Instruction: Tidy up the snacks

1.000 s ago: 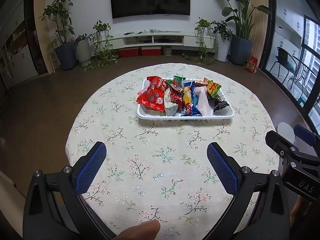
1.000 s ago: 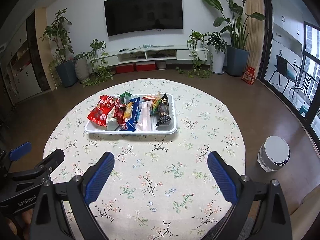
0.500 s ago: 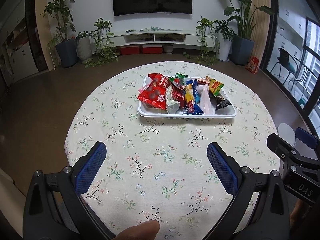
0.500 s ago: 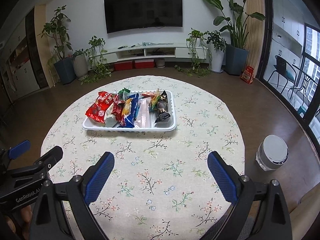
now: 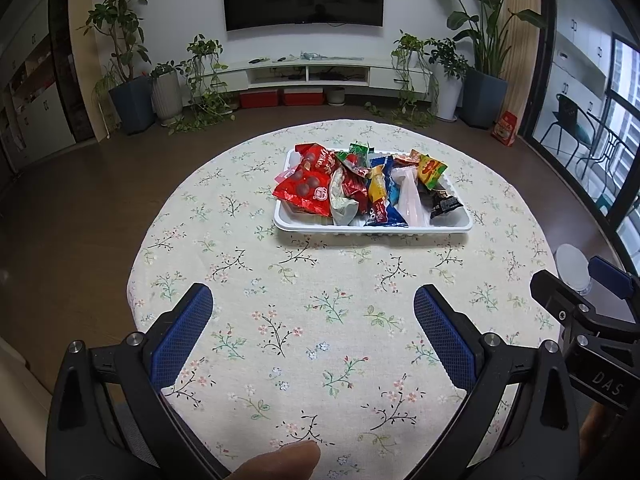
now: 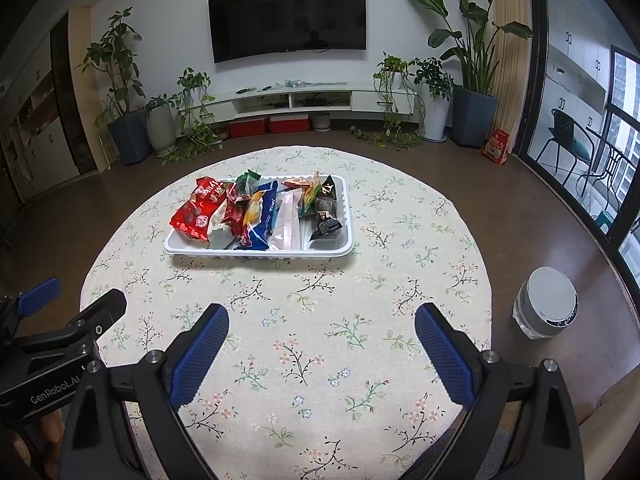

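A white tray [image 5: 456, 226] stands on the far half of the round floral table [image 5: 320, 320], heaped with snack packets: a red bag [image 5: 306, 184] on the left, a blue packet [image 5: 380, 210], a pale sleeve [image 5: 410, 196], a yellow-green pack [image 5: 432, 168] and a dark one [image 5: 444, 204]. The tray also shows in the right wrist view [image 6: 256, 254]. My left gripper [image 5: 314, 312] is open and empty over the near table. My right gripper [image 6: 322, 328] is open and empty beside it, well short of the tray.
A white cylindrical bin [image 6: 546, 308] stands on the floor to the right of the table. Potted plants [image 6: 120, 92], a low TV shelf [image 6: 304, 100] and a wall TV [image 6: 288, 16] line the far wall. Glass doors are at right.
Both grippers have shifted slightly forward and tilted down, so the tray sits a little lower and nearer in both views. Both jaws stay wide open.
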A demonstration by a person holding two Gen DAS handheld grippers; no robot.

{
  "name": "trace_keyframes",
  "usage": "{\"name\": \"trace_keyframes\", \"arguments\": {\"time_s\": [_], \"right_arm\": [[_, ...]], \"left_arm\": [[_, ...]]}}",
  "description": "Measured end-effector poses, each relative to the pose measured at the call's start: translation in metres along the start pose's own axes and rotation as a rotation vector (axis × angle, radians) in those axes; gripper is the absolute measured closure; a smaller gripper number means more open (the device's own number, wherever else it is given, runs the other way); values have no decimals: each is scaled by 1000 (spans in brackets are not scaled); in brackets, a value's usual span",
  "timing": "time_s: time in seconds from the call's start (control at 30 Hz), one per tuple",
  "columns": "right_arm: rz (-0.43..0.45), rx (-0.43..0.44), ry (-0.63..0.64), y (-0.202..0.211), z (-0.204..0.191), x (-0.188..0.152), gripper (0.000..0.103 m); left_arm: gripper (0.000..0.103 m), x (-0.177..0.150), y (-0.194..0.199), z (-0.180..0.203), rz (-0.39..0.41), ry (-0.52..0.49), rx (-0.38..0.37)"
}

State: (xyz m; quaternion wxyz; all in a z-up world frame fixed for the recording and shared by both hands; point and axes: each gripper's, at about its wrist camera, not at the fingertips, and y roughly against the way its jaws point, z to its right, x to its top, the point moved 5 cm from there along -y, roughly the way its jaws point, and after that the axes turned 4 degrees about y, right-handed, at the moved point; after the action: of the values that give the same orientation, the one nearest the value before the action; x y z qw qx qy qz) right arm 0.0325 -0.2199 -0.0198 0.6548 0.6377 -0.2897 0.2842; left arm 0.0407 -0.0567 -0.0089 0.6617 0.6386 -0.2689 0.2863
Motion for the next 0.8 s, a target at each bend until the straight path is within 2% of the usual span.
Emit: {"name": "trace_keyframes", "arguments": {"time_s": [0.8], "right_arm": [[-22, 0, 5, -4, 0, -3, 7]], "left_arm": [[1, -4, -5, 2, -7, -1, -6]]}}
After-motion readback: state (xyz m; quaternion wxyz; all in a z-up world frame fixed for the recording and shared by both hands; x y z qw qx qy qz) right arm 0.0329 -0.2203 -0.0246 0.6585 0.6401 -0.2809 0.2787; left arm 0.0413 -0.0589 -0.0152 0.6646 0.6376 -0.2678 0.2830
